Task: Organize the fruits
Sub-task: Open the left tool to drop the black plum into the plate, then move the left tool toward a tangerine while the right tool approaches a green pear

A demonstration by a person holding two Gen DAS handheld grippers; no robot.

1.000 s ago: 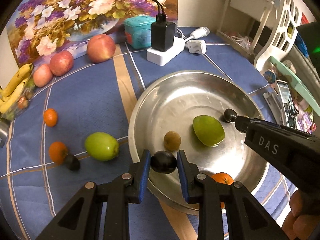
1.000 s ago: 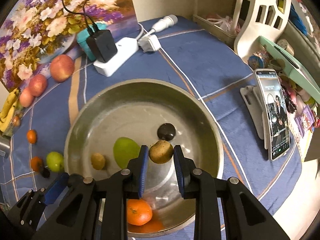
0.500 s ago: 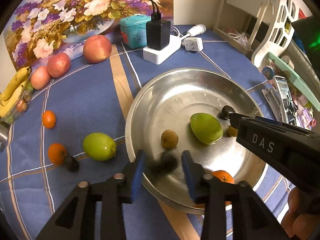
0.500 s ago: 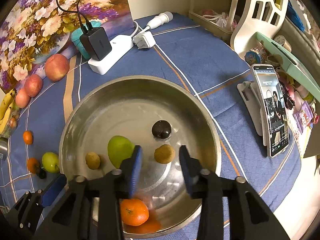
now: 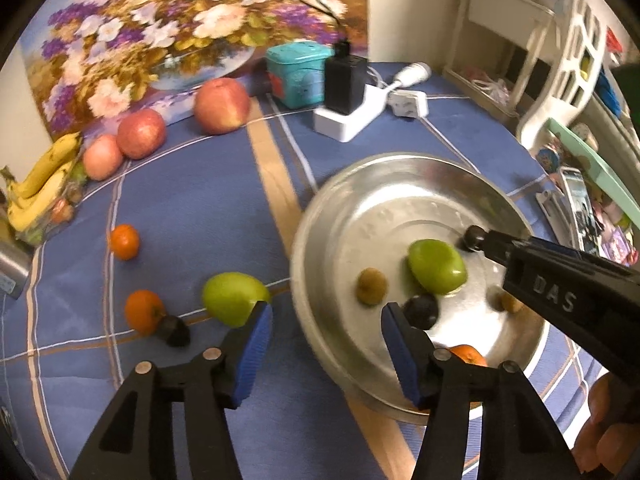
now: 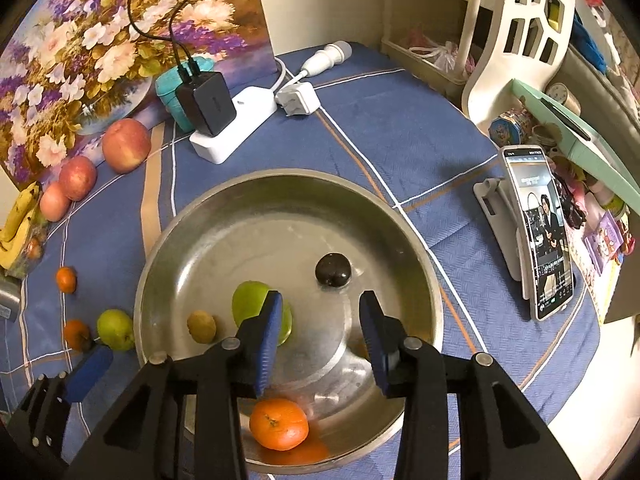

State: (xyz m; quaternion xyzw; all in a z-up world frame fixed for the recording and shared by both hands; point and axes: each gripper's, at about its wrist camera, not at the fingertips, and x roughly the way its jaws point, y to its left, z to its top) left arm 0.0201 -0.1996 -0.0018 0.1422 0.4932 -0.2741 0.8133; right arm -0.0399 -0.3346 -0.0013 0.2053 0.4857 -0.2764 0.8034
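A steel bowl [image 5: 400,160] [image 6: 280,174] holds a green fruit [image 5: 438,266] [image 6: 252,300], a kiwi [image 5: 372,286] [image 6: 201,326], a dark plum [image 6: 333,270], an orange [image 6: 279,424] and a second plum [image 5: 420,311]. My left gripper [image 5: 326,344] hangs over the bowl's near-left rim. Its jaws are opening and nothing is between them. The second plum lies just past its right finger. My right gripper [image 6: 320,328] stands open and empty above the bowl's middle. Another kiwi [image 5: 508,302] lies partly hidden under it. On the cloth to the left lie a green fruit [image 5: 234,298], two oranges [image 5: 144,312] [image 5: 125,241] and a small dark fruit [image 5: 174,330].
Three apples [image 5: 222,106] and bananas [image 5: 40,184] line the far left by a flower painting [image 5: 160,20]. A power strip with a charger [image 6: 224,128] and a teal tin [image 5: 298,72] sit behind the bowl. A phone on a stand [image 6: 540,232] is at the right. A hand [image 5: 600,420] shows at the lower right.
The left gripper let go of the dark plum, which now lies in the bowl. The right gripper dropped its kiwi into the bowl. Both pairs of jaws have spread apart.
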